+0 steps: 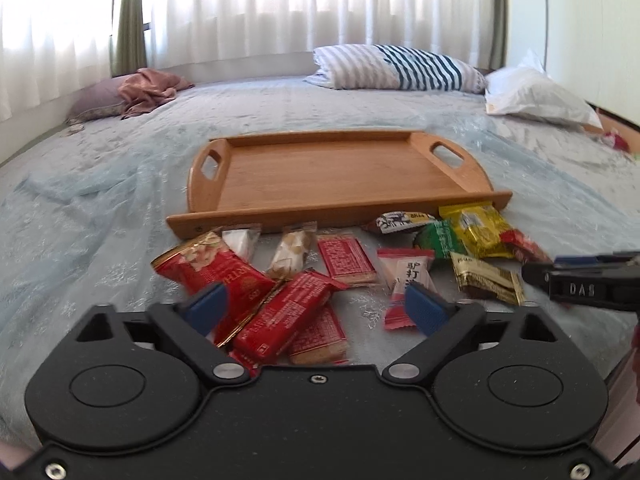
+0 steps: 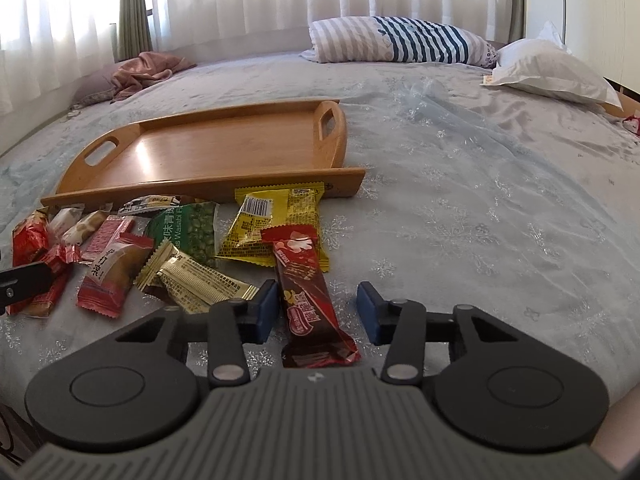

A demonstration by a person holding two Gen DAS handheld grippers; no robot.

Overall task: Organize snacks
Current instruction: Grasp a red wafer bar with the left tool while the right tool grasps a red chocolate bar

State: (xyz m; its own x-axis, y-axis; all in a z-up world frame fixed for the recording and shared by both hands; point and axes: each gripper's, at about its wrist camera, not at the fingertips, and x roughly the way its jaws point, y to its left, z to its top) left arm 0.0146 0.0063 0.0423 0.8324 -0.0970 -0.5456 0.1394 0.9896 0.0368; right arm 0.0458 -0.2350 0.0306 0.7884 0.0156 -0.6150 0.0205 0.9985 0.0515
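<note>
With the tray (image 2: 208,148) empty on the bed and the snacks (image 1: 320,264) heaped along its near edge, we held both tongs released, our right tongs (image 2: 318,308) straddling the brown bar (image 2: 310,300), which next needed clenching and lifting in.

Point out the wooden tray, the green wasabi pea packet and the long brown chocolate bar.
wooden tray (image 1: 320,168): left wrist view, bare floor.
green wasabi pea packet (image 2: 192,232): right wrist view, printed front.
long brown chocolate bar (image 2: 310,300): right wrist view, wrapper middle.
</note>
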